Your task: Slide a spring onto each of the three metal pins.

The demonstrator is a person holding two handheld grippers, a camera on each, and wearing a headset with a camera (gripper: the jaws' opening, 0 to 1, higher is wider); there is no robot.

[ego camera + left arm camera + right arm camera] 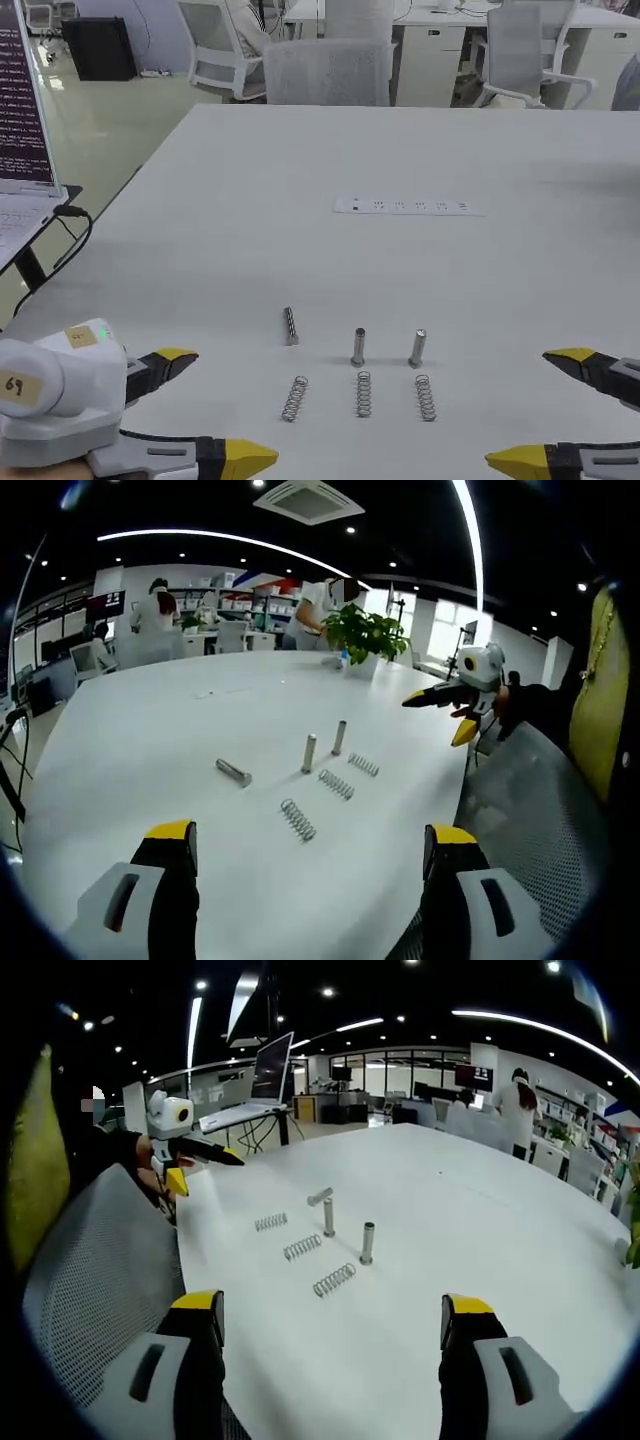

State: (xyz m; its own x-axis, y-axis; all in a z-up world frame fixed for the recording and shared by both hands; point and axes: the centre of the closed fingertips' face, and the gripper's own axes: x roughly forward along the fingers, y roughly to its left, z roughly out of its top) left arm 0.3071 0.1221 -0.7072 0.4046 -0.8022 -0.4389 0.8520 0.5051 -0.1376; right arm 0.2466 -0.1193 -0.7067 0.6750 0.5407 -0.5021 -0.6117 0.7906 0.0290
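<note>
Two metal pins (358,346) (417,348) stand upright on the white table (400,150). A third pin (290,327) lies on its side to their left, also seen lying flat in the left gripper view (233,772). Three springs (294,398) (363,393) (425,397) lie in a row just in front of the pins, one before each. My left gripper (215,408) is open at the near left, short of the springs. My right gripper (540,408) is open at the near right. Both hold nothing.
A white power strip (410,207) lies on the table beyond the pins. A laptop (20,120) with a cable sits on a stand to the left. Office chairs (325,72) stand past the far edge. A mesh chair back (100,1280) is close behind me.
</note>
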